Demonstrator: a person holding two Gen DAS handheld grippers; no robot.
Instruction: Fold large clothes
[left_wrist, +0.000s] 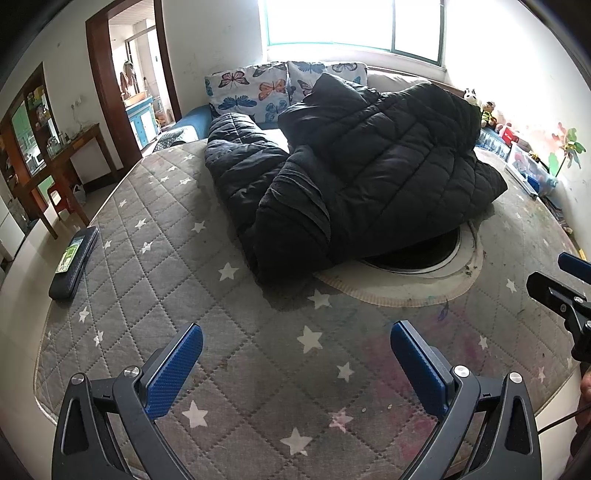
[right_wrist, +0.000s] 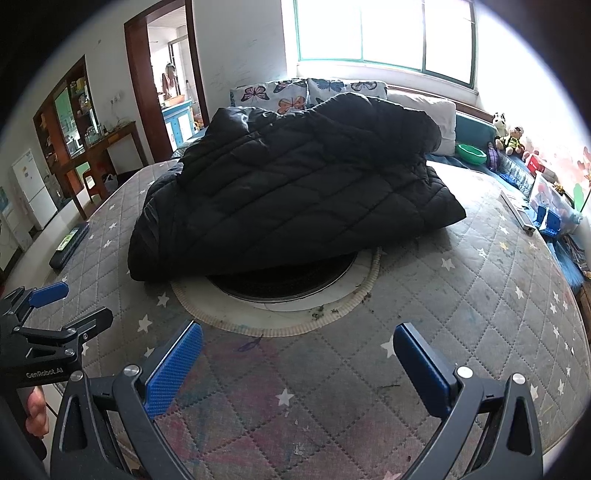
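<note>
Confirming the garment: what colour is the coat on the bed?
Black, quilted coat; the right wrist view shows it best.

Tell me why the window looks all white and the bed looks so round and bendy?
In the left wrist view the window is blown out by daylight, so nothing outside shows; the same glare washes the right wall in the right wrist view. Both fisheye lenses curve the mattress edges and darken the corners. The black jacket stays dark, with little detail.

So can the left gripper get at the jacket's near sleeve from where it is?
Probably yes. The left gripper is open and the mattress between it and the black jacket is bare; the sleeve end lies nearest.
</note>
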